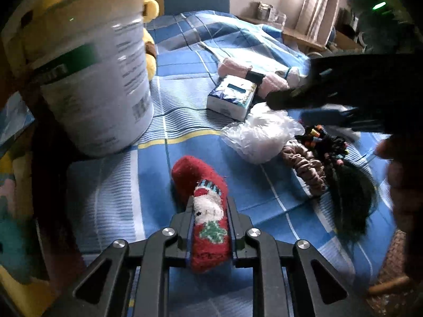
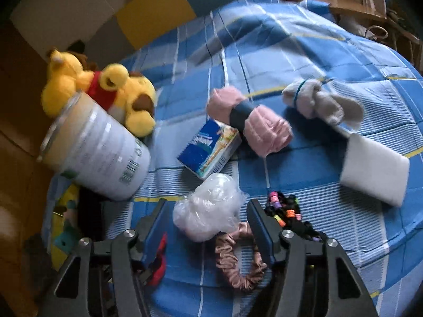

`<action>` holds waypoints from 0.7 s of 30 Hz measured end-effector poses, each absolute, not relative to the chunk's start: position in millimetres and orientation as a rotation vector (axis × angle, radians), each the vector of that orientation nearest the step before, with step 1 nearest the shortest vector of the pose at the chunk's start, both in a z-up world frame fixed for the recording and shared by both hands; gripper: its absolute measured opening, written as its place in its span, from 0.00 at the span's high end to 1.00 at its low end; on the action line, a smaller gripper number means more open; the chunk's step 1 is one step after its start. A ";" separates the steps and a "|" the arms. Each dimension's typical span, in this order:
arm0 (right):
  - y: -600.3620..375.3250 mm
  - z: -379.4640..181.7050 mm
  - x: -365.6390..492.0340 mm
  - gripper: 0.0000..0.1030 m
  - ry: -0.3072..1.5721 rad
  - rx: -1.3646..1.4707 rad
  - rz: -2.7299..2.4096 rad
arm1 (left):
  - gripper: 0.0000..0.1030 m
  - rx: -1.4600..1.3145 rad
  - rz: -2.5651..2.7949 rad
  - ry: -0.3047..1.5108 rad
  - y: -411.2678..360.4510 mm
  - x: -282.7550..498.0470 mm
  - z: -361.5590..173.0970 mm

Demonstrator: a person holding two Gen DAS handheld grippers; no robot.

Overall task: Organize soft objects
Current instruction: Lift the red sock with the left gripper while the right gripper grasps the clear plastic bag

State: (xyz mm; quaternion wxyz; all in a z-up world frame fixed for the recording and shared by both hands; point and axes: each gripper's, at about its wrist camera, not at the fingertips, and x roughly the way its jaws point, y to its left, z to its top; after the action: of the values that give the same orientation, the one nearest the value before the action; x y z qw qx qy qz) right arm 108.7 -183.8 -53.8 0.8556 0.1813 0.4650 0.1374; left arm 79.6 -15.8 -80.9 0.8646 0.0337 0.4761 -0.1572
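The left claw [image 1: 210, 211] is closed tight on a fuzzy red Christmas sock [image 1: 205, 211] with a white snowman and a green tree knitted into it; both pads press its sides, and its toe end sticks out past the fingertips over the blue checked bedspread [image 1: 148, 185]. Beyond and to the left of the sock stands a tall white paper tub with a metal rim and a barcode [image 1: 97, 79], open end up, with a yellow plush bear in a red shirt [image 2: 105, 92] lying just behind it.

The right claw [image 2: 207, 211] hangs partly open just above the bedspread, holding nothing. A crumpled clear plastic bag [image 2: 208, 211] lies in front of it, roughly in line with the gap between the fingers, and the pads do not press on it. A dusty-pink satin scrunchie [image 2: 238, 261] lies beside the bag, between the two fingers and nearer the camera. A black bundle of hair ties with coloured beads [image 2: 285, 211] lies just outside the right finger.

Farther up the bed are a small blue-and-white tissue pack [image 2: 211, 150], touching a rolled pink towel with a dark band [image 2: 251, 124], then a knotted grey cloth [image 2: 322, 100] and a white rectangular sponge block [image 2: 372, 169].
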 end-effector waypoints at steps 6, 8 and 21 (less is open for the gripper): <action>-161.2 -80.8 132.6 0.41 1.092 0.329 0.300 | 0.81 0.028 -0.328 0.967 -0.9 60.3 -68.0; -150.0 -86.6 134.3 0.58 1.106 0.253 0.305 | 0.81 0.027 -0.329 0.954 1.2 54.0 -63.3; -154.9 -95.5 135.3 0.60 1.115 0.272 0.313 | 0.81 -0.048 -0.333 0.884 33.6 26.9 -27.6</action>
State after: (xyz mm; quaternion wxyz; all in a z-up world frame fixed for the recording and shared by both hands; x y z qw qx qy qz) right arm 135.3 -154.9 -95.5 0.8282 0.1281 0.5252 0.1474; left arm 26.9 33.6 -27.6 0.8903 -0.0232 0.4256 -0.1602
